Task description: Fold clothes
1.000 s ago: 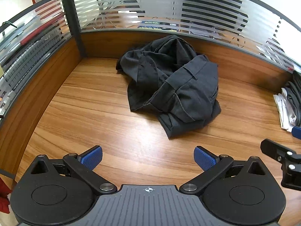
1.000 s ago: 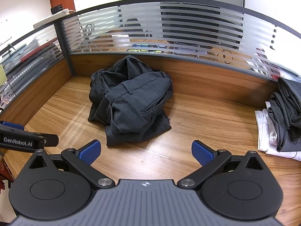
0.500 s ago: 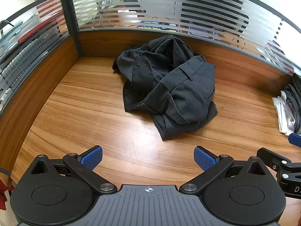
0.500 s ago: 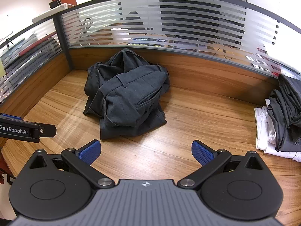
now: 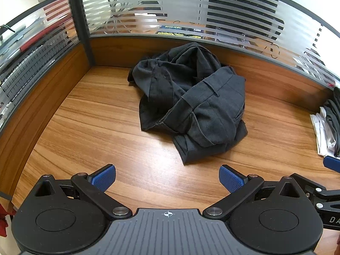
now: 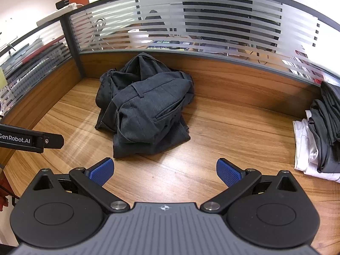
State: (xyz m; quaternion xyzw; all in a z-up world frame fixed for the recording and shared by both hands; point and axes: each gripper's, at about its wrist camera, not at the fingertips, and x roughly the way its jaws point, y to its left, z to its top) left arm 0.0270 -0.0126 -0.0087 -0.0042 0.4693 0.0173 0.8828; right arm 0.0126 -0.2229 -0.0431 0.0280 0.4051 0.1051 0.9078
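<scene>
Centrally, a crumpled pair of dark charcoal trousers [image 5: 191, 104] sits in a heap on the bench [image 5: 89, 131], toward 12 o'clock from both cameras and close to the back partition. Fabric is a fine woven suiting, matte; a waistband with a belt loop and a slit pocket faces up, with loose folds bunched behind it. One flat hem edge pokes out at the near side of the heap.

Bench: wood-grain laminate, warm brown, long streaky grain, slight sheen. It is boxed in by a low wooden upstand topped with a frosted-stripe glass partition [image 6: 212, 21] in a dark metal frame.

At 3 o'clock in the right wrist view, a stack of folded clothes [image 6: 323, 131]: dark grey pieces on top, white fabric beneath, resting on the bench against the partition. No containers in view; all garments lie directly on the bench.

Left hand-held gripper [image 5: 167, 178]: released, jaws spread wide, blue ribbed pads [image 5: 104, 177] holding nothing, above bare bench just short of the trousers.

Right hand-held gripper [image 6: 165, 171]: likewise released and empty, blue textured pads [image 6: 228, 172] apart, near the hem of the heap but not touching it. The left one's black body shows at 9 o'clock in the right wrist view.
</scene>
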